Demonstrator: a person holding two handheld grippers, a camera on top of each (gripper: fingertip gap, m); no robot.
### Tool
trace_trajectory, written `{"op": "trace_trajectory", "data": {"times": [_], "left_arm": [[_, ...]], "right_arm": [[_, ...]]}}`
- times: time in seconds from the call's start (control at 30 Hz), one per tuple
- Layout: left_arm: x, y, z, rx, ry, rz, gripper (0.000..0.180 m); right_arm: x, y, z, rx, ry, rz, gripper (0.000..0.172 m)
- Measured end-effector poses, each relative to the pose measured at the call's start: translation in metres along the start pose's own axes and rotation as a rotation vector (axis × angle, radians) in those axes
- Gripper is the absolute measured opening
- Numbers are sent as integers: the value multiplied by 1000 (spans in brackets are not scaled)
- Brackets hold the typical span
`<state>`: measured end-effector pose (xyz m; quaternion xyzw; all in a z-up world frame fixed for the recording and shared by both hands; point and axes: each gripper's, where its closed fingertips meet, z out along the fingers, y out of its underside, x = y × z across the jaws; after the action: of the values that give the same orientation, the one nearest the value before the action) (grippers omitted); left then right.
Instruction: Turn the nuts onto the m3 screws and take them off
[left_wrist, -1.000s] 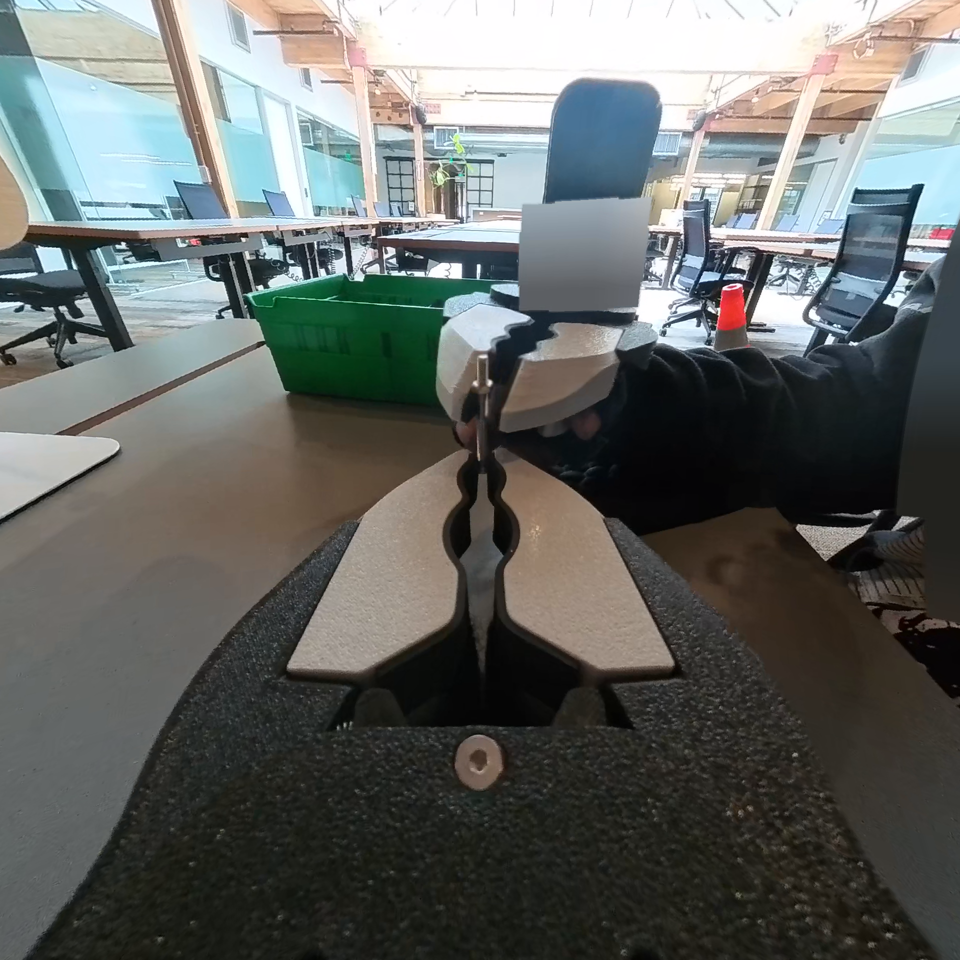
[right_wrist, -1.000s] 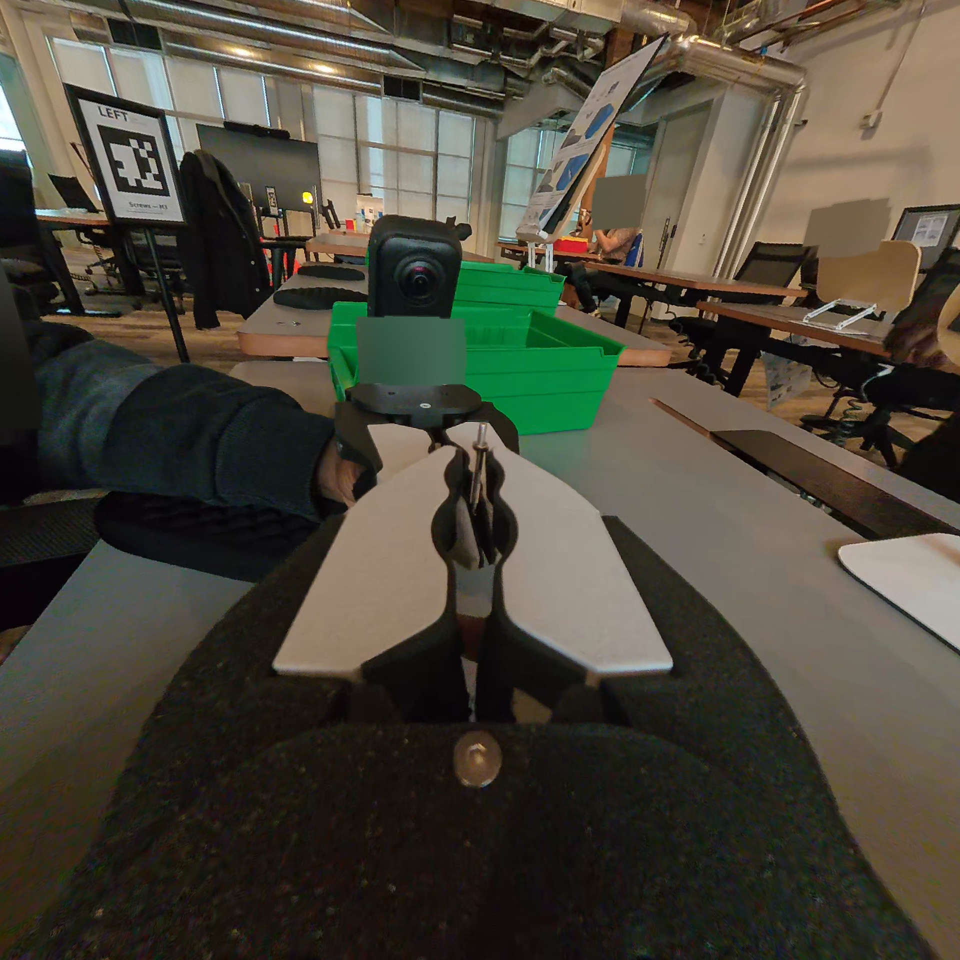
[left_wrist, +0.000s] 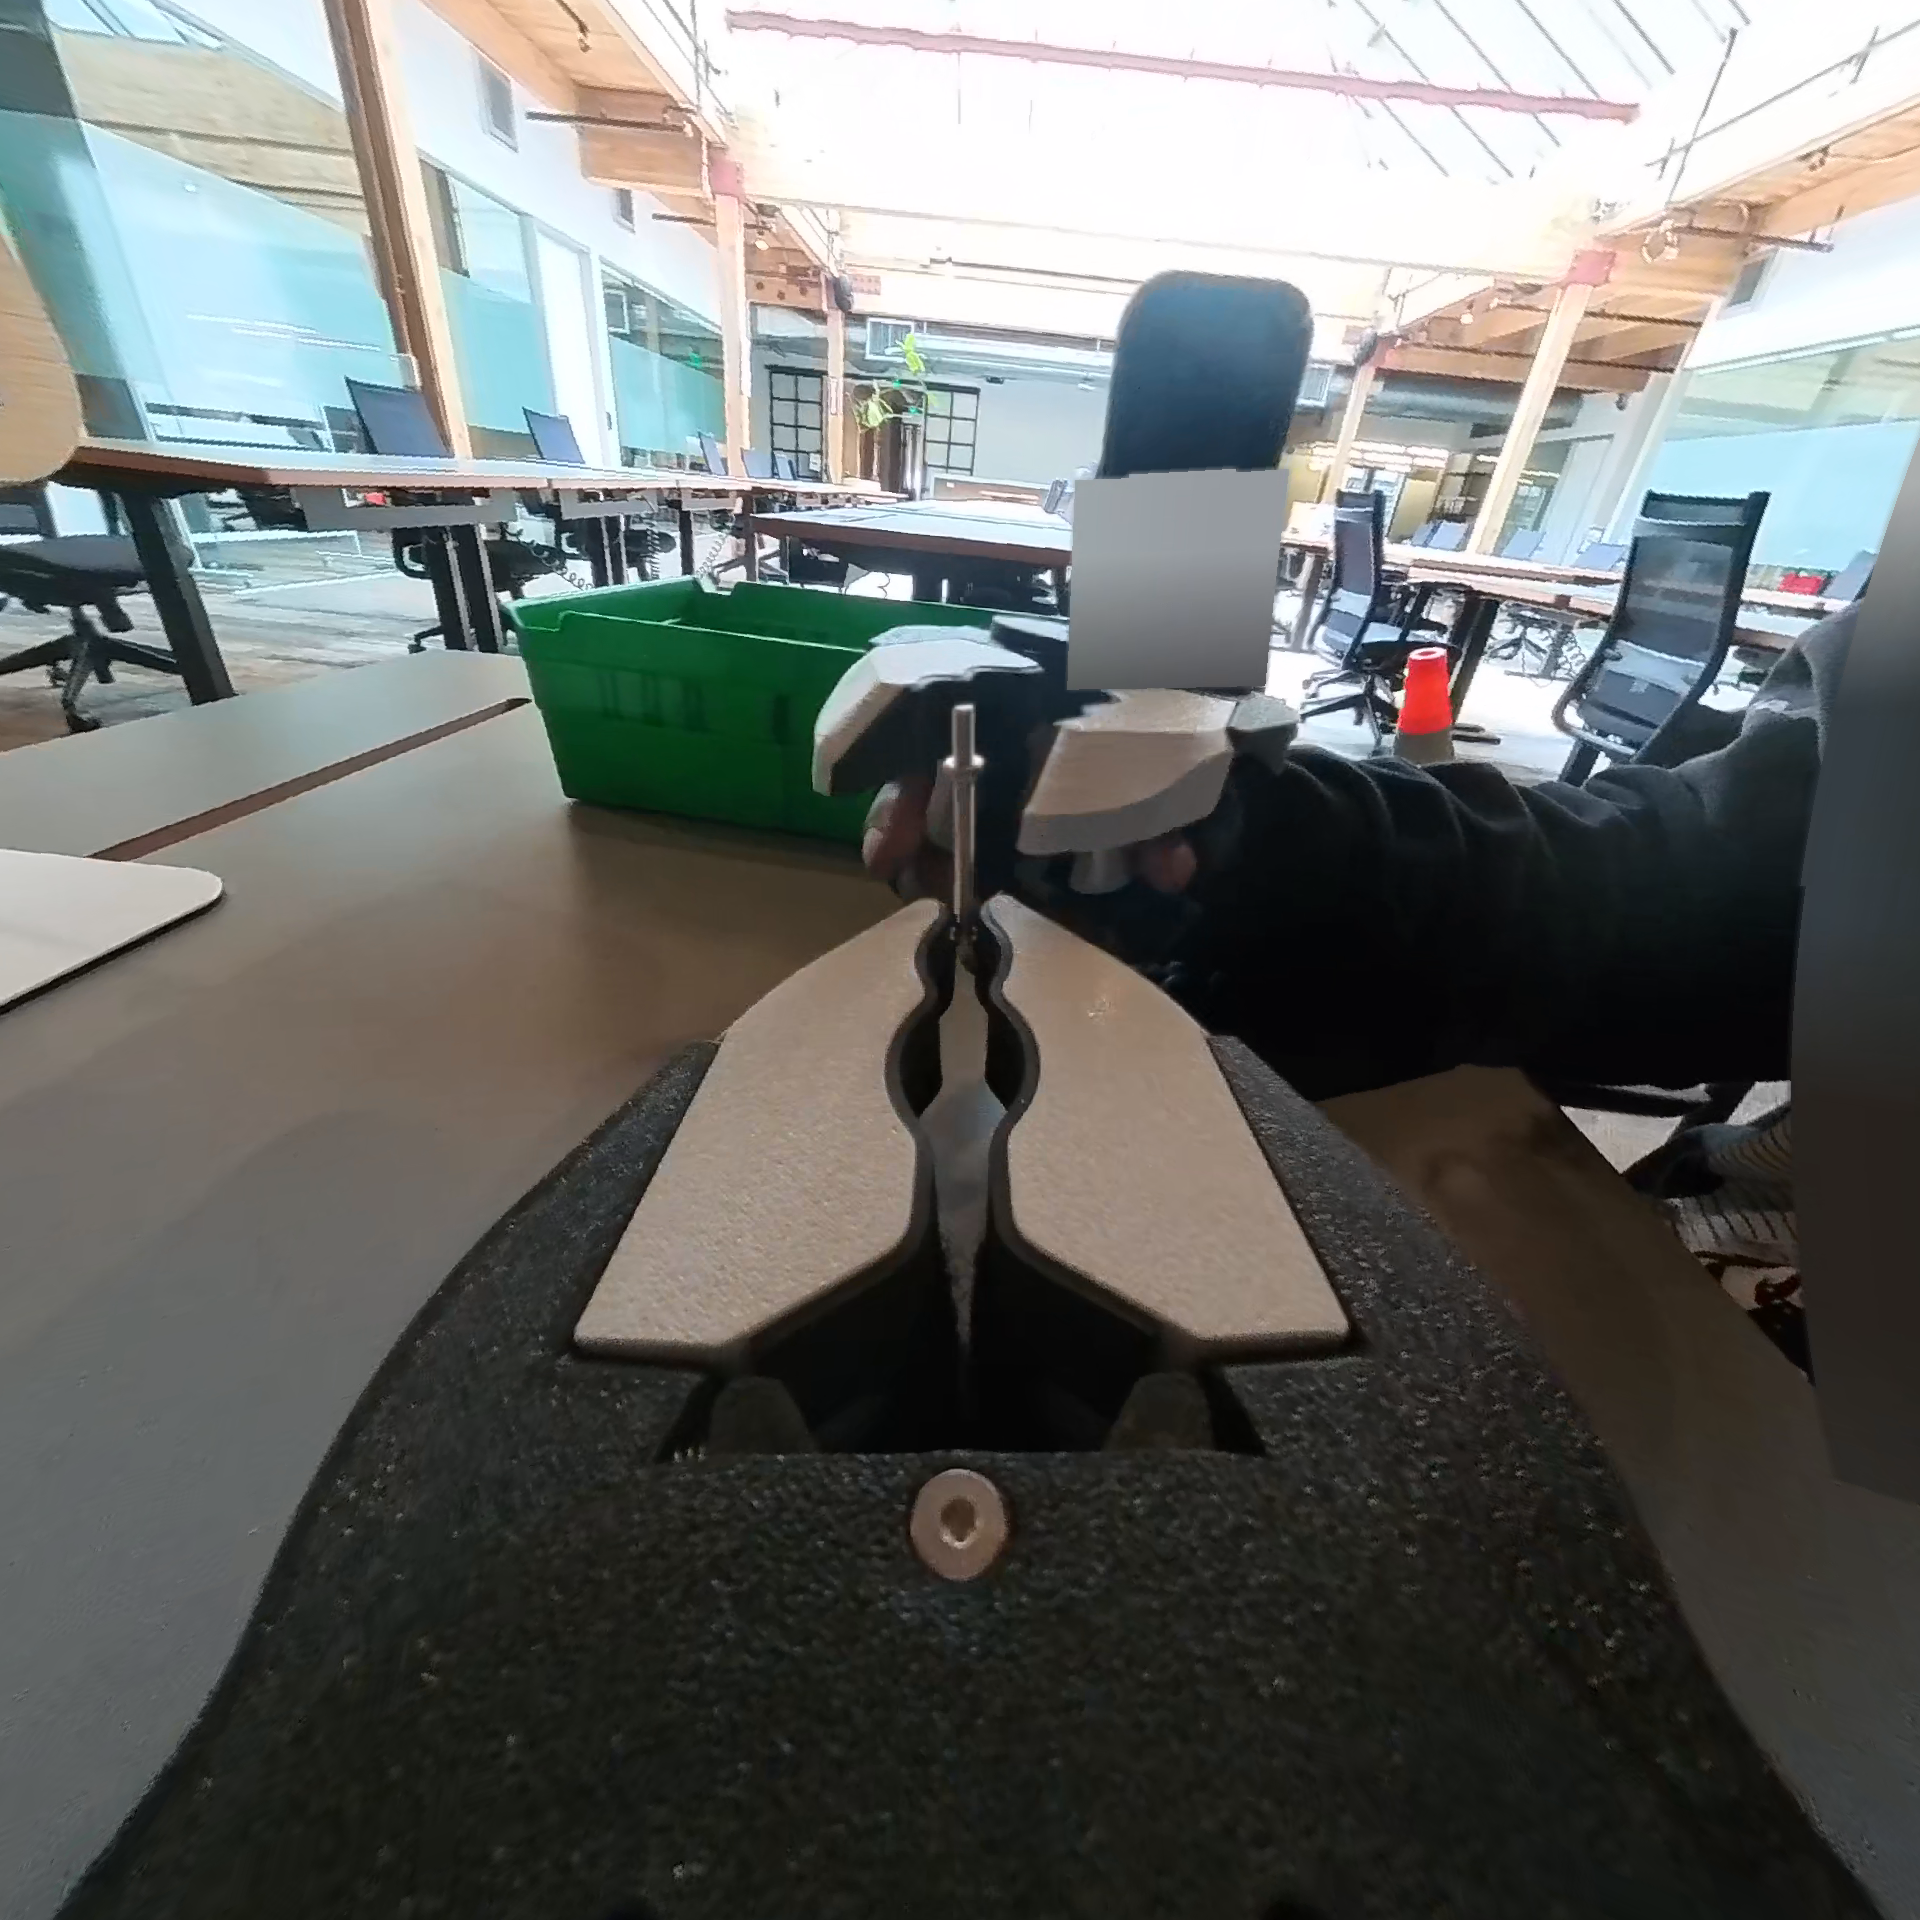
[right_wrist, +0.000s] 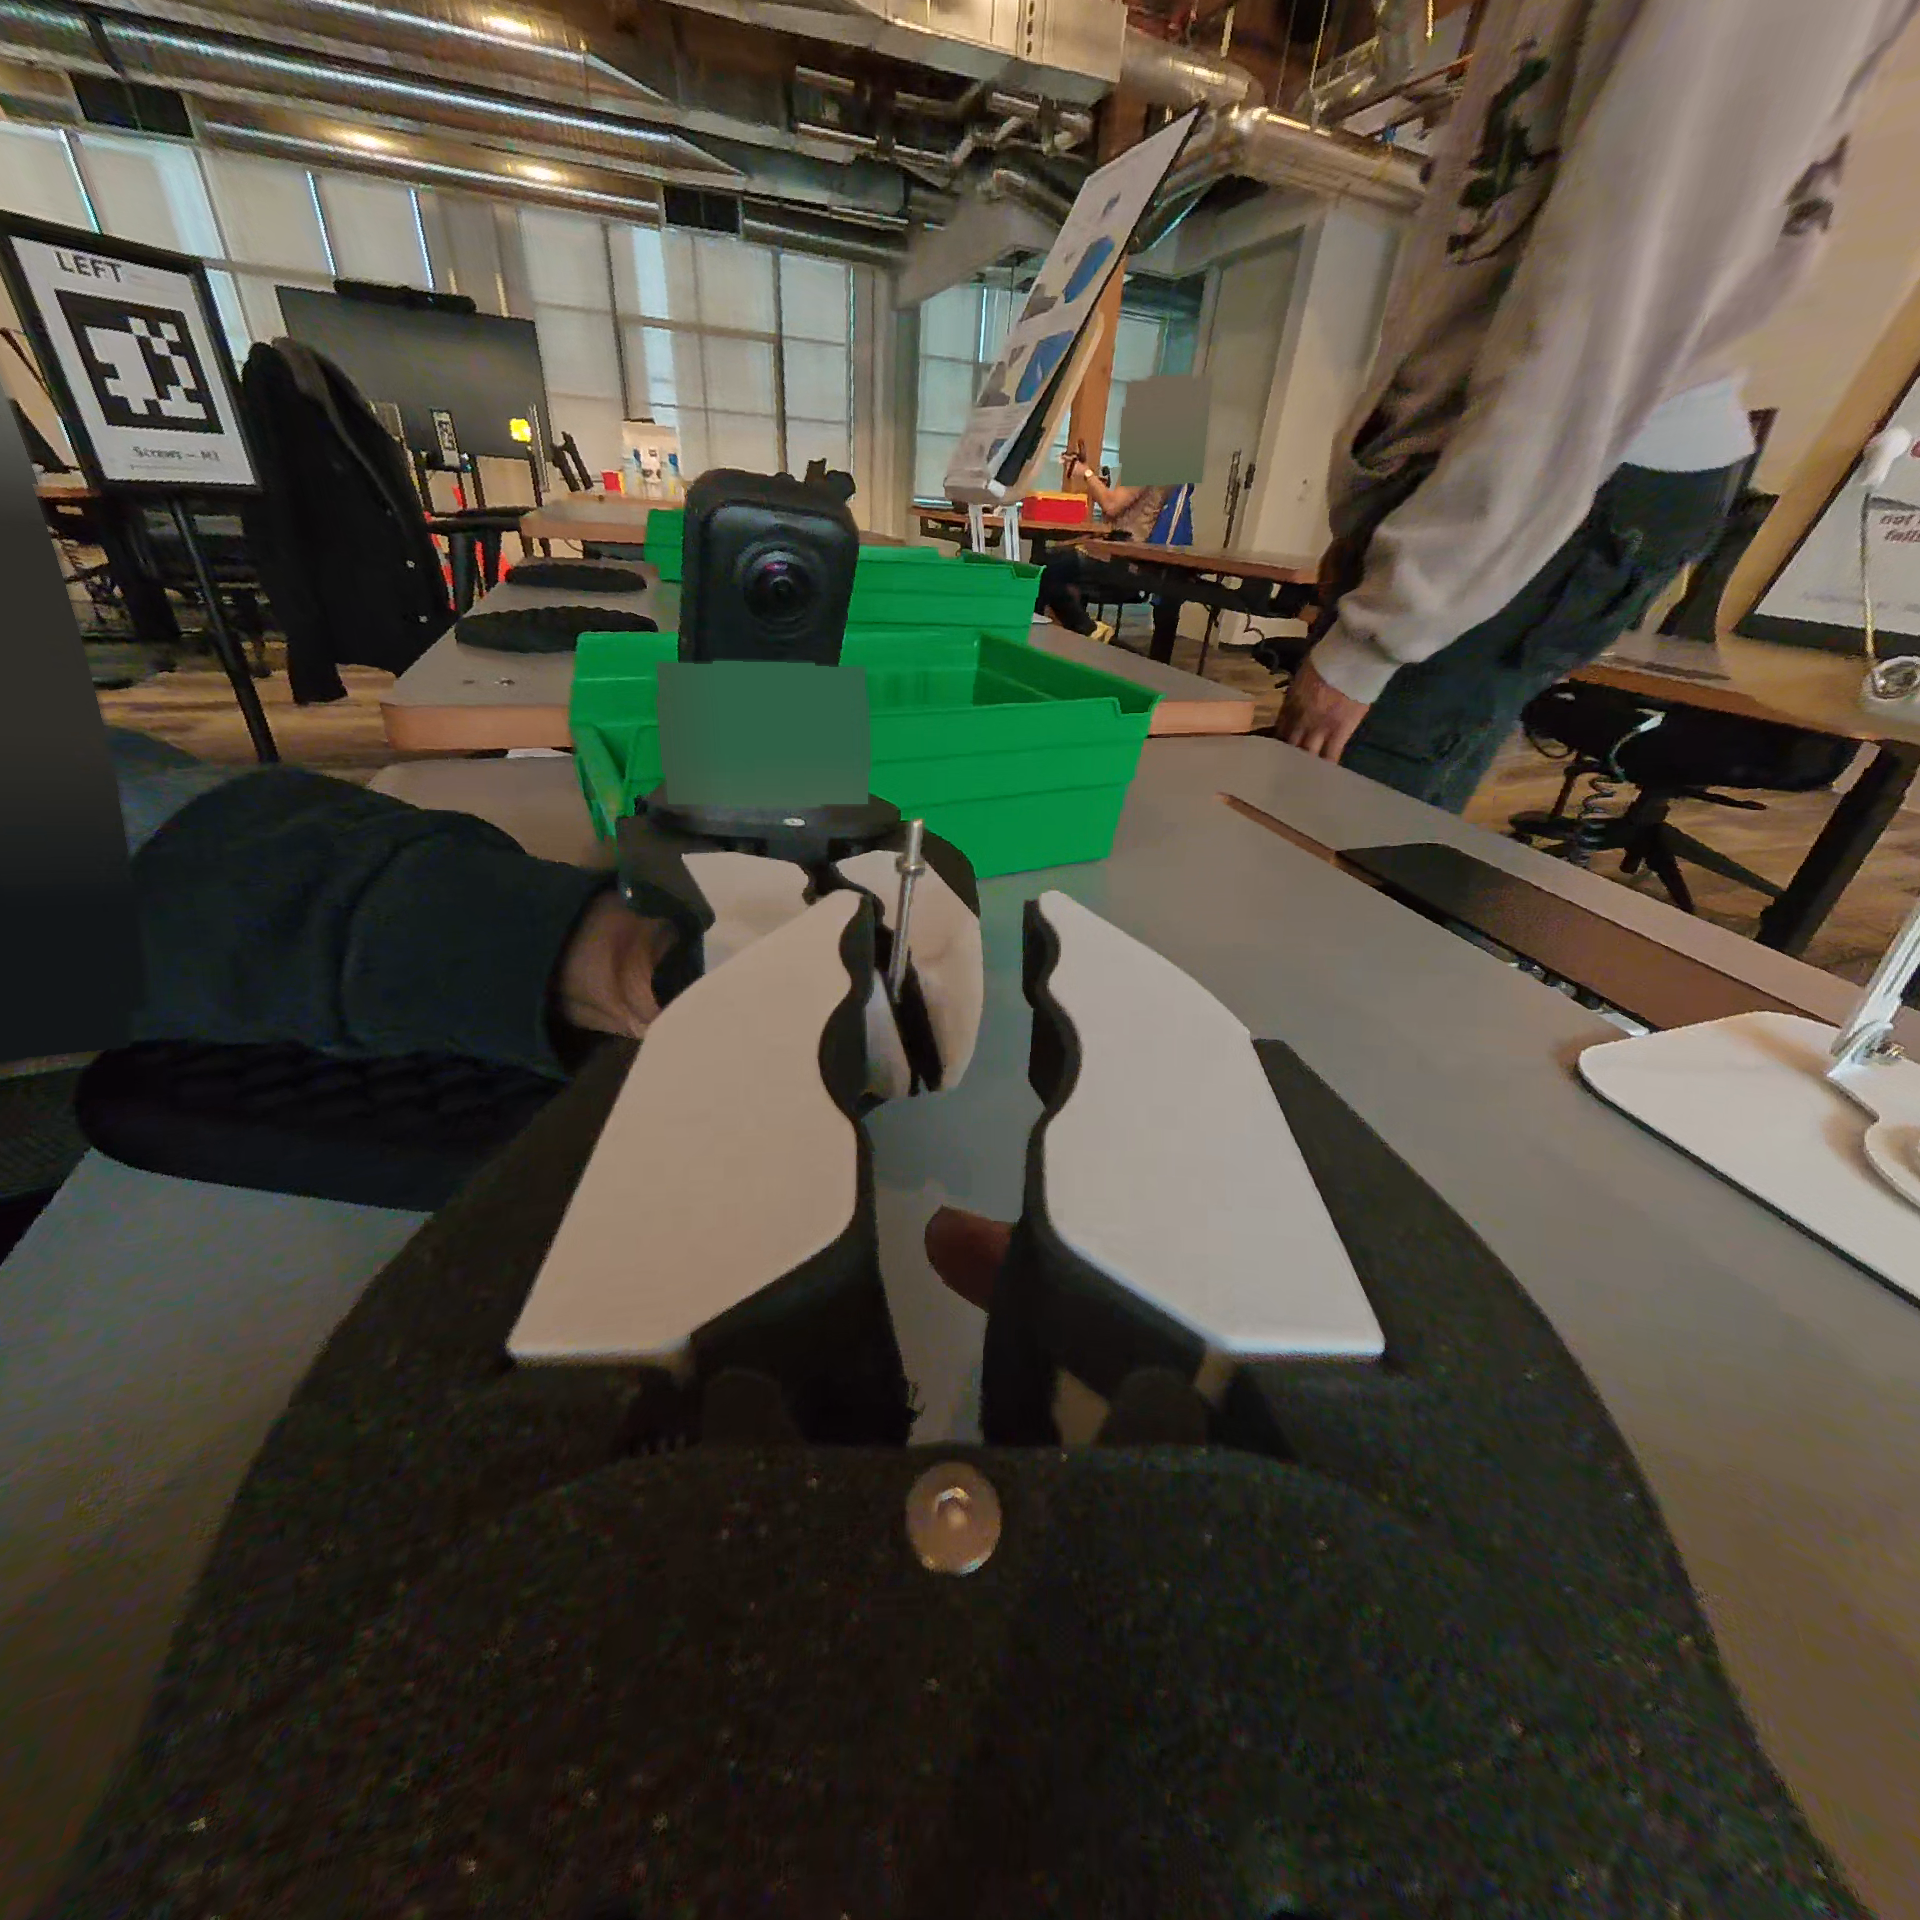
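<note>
The right gripper (right_wrist: 940, 925) has sprung open off the nut (left_wrist: 962, 766), I think; the left gripper (left_wrist: 966, 920) still pinches the upright screw (left_wrist: 962, 831).

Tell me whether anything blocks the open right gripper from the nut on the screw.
Nothing visible does. The left gripper holds the screw upright, nut near its top, exposed. The right gripper faces it with fingers spread, only air between.
</note>
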<state>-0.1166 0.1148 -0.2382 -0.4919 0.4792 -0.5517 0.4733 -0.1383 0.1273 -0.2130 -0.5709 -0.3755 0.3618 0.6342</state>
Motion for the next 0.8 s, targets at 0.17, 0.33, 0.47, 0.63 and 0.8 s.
{"op": "trace_trajectory", "data": {"times": [0.17,0.33,0.47,0.63,0.8], "left_arm": [[4,4,2,-29,13,26,2],[4,3,2,-22,19,18,2],[3,3,2,-27,11,22,2],[2,4,2,-34,2,24,2],[1,2,1,-20,4,6,2]], "right_arm": [[0,-5,-2,17,-4,24,22],[4,-6,-5,17,9,25,15],[4,-13,-9,53,-2,44,14],[0,-8,-5,30,-19,33,19],[8,-8,-9,32,18,36,13]]}}
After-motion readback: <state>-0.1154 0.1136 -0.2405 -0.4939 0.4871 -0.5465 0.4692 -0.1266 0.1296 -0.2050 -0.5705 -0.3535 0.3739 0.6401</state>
